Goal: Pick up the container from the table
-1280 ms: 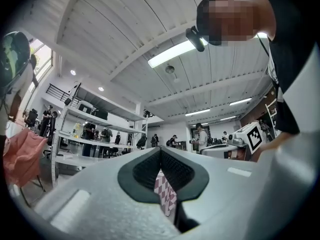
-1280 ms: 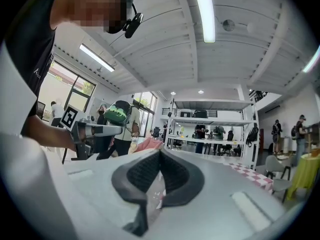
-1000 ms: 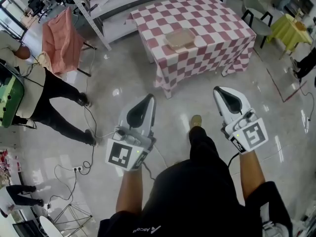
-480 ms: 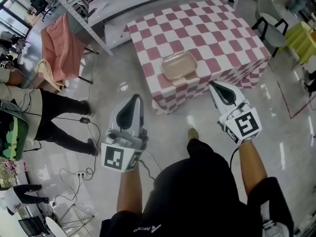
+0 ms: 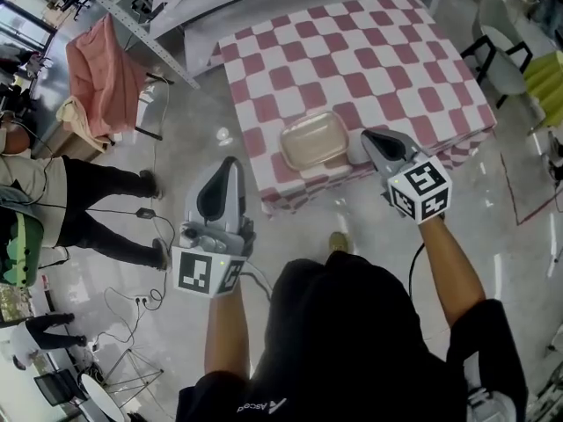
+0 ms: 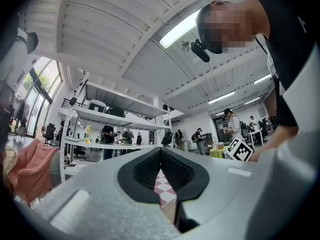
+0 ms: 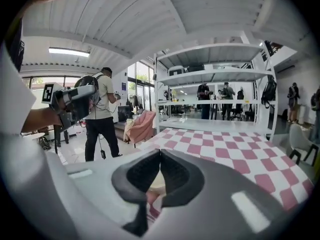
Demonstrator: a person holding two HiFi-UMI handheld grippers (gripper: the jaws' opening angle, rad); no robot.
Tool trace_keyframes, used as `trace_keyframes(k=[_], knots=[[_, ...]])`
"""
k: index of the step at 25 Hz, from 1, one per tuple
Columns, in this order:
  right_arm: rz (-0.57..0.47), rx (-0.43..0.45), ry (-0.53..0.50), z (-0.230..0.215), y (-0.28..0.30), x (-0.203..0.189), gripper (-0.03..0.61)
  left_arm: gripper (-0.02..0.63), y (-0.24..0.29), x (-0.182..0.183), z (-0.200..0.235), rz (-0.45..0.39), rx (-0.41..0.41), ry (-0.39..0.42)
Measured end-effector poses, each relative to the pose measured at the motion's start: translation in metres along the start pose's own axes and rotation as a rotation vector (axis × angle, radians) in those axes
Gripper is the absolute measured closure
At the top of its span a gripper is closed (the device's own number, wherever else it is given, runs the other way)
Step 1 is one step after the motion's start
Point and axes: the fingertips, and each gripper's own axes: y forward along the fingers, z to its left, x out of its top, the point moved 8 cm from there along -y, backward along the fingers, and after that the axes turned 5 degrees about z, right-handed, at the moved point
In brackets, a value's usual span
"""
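Container (image 5: 314, 141): shallow, tan, rounded corners, a flat top that looks like a lid. It rests on the table (image 5: 378, 51), on the pink-and-white checked cloth close to the near edge, untouched.

Right gripper (image 5: 374, 139): fingers pressed together, nothing between them. The container lies just beside the fingertips, on their left and slightly ahead; no contact that I can make out.

Left gripper (image 5: 230, 161): fingers likewise pressed together and empty. The container is well apart from these fingertips, ahead and to their right; below them is floor, not table.

Shelving (image 5: 132, 25): beyond the left fingertips, with a pink cloth (image 5: 98, 73) hung on it.

Bystander (image 5: 53, 192): far off to the left of both grippers.

Step in hand: the approach, by my reading; no grasp is begun.

Next move, as I judge it: the right fingers must spread before they can take the rim or end of the container. It looks wide, so the left gripper would probably need to come across to its far end and open too.
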Motion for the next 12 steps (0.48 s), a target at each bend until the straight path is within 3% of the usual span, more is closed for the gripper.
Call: trace_keyframes(k=[2,5,10,12], knots=[[0.039,0.019,0.036,-0.008,0.014,-0.006,0.542,0.603,0.006,-0.002,0.005,0.009,-0.001,-0.003],[0.092,0.032,0.117,-0.017,0.032,-0.017,0.541,0.603,0.013,-0.007,0.016,0.016,-0.008,-0.012],[0.216,0.132,0.355,-0.032,0.064,-0.04,0.463,0.604,0.024,-0.017,0.033,0.024,-0.027,-0.028],[0.242,0.154,0.448,-0.039,0.072,-0.047,0.463,0.603,0.029,-0.019,0.037,0.026,-0.04,-0.033]])
